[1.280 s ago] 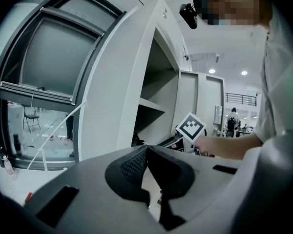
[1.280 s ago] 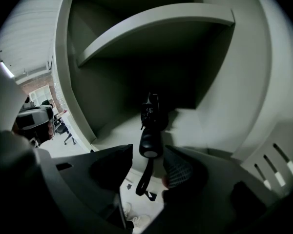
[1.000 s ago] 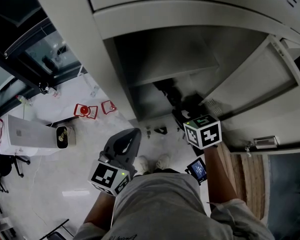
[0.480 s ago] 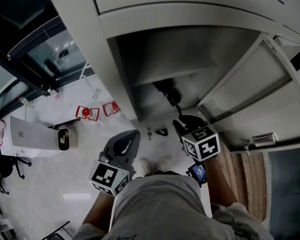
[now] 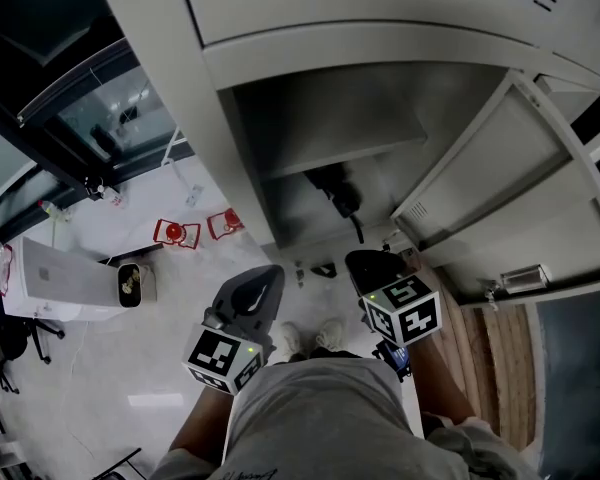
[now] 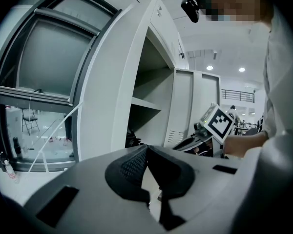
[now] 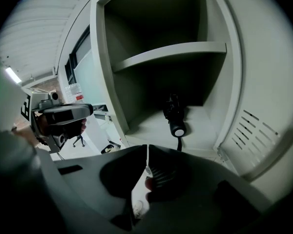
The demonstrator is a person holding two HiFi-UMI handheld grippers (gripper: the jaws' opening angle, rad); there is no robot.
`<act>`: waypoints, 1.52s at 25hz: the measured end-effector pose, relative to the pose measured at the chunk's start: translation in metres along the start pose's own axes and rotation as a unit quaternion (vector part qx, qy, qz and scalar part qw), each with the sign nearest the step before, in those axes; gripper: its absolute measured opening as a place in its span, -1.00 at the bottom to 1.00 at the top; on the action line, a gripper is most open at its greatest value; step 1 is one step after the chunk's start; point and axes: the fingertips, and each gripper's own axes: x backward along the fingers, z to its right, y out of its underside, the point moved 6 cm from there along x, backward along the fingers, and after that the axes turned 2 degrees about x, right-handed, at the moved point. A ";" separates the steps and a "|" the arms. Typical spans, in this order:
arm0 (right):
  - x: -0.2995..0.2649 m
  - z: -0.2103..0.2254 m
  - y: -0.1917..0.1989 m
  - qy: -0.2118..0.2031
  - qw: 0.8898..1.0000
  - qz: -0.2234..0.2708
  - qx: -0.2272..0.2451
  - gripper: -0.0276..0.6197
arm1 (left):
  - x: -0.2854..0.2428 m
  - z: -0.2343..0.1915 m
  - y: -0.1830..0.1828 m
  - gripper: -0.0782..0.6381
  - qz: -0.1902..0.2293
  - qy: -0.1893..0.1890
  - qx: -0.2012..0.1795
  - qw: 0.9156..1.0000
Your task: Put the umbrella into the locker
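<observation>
Under the shelf, on the bottom of the open locker compartment: umbrella, black and folded. Lies lengthwise, round end toward the opening, with a thin strap trailing to the front lip. Touches neither tongs.

Just outside the opening, low and to the right: right tongs, aimed down toward the compartment. Jaws just closed and pressed together, nothing between them. Apart from the umbrella, short of the locker's front edge.

Further left, in front of the locker's outer side wall: left tongs. Jaws meeting at the tips, nothing held. Pointing along the locker's front, with the marker cube of the right tongs showing at the right of the left gripper view.

Swung out to the right: door, pale grey, with a patch of vent slots in it.

Below both tongs: pale floor and a pair of light shoes, toes toward the locker.
</observation>
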 end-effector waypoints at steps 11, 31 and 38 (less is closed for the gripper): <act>0.005 -0.011 0.003 -0.019 1.000 0.008 0.003 -0.82 | -0.008 0.006 -0.010 -0.74 0.015 0.009 -0.005 1.000; 0.005 -0.010 0.000 -0.004 1.000 0.008 0.020 -0.82 | -0.013 0.009 -0.012 -0.74 0.019 0.017 -0.005 1.000; 0.005 -0.010 0.001 -0.007 1.000 0.003 0.026 -0.82 | -0.016 0.010 -0.012 -0.74 0.023 0.017 -0.004 1.000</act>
